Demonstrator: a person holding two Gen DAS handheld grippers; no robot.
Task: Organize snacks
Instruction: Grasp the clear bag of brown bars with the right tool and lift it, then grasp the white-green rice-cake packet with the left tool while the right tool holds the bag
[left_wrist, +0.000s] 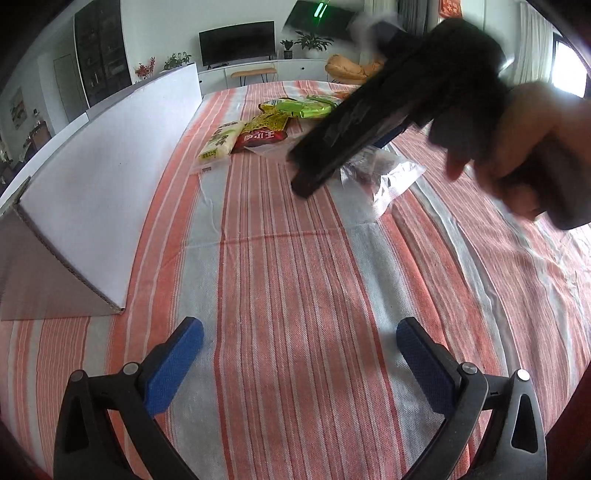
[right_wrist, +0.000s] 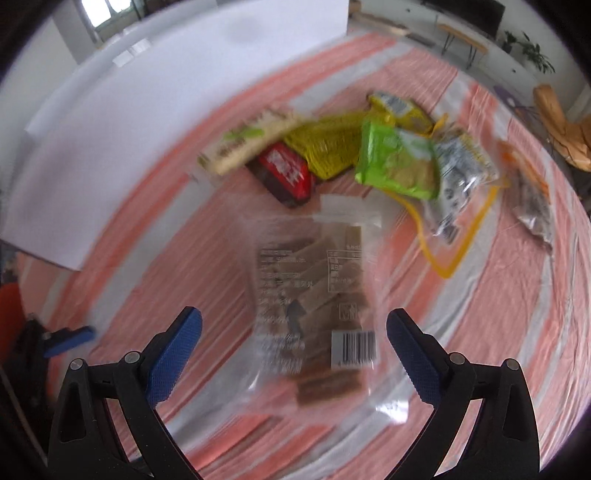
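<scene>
Your right hand-held gripper (right_wrist: 293, 328) hangs spread wide over the clear bag (right_wrist: 317, 295) mid-counter, grasping nothing. Your left hand-held gripper (left_wrist: 300, 341) is released too, over bare cloth. Every snack, including the pile (right_wrist: 332, 158) toward the far edge, lies loose beside the white box (left_wrist: 107, 177); sorting looks barely begun.
</scene>
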